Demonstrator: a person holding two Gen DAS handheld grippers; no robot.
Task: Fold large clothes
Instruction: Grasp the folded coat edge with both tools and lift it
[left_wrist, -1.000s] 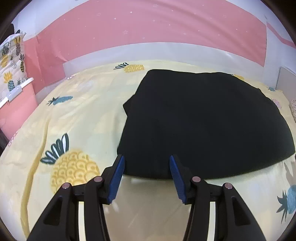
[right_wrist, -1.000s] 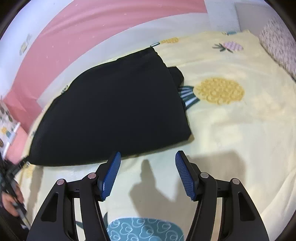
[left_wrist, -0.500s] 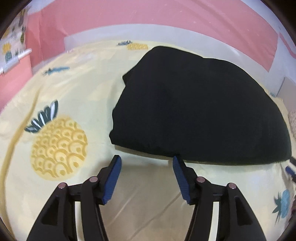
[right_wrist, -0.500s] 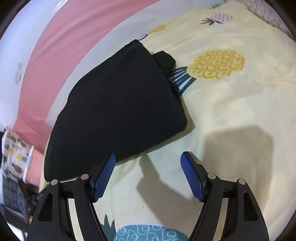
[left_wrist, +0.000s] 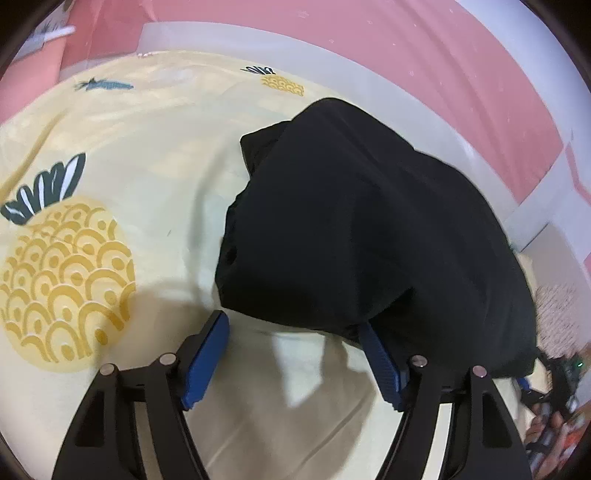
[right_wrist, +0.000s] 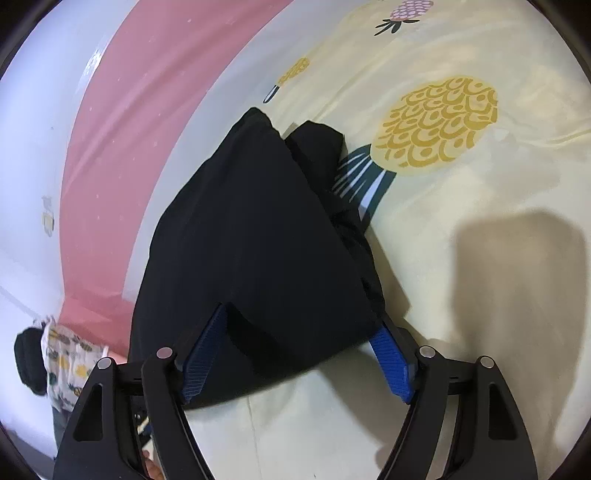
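A black folded garment (left_wrist: 362, 229) lies on a yellow pineapple-print bed sheet (left_wrist: 122, 155). My left gripper (left_wrist: 295, 325) is open at the garment's near left corner, with the corner between its blue pads. In the right wrist view the same garment (right_wrist: 258, 243) fills the middle, and my right gripper (right_wrist: 299, 325) is open around its near right corner, the cloth edge lying between the pads. The jaws stand wide apart on both grippers and are not closed on the cloth.
A pink and white wall (left_wrist: 369, 44) runs along the far side of the bed. A large pineapple print (right_wrist: 439, 125) lies to the right of the garment. A patterned pillow (left_wrist: 554, 310) lies at the right edge. A hanging pineapple-print cloth (right_wrist: 62, 354) shows at the left.
Both grippers have moved forward to the garment's near edge, so that its two near corners now lie between the open pads. The garment itself has not moved.
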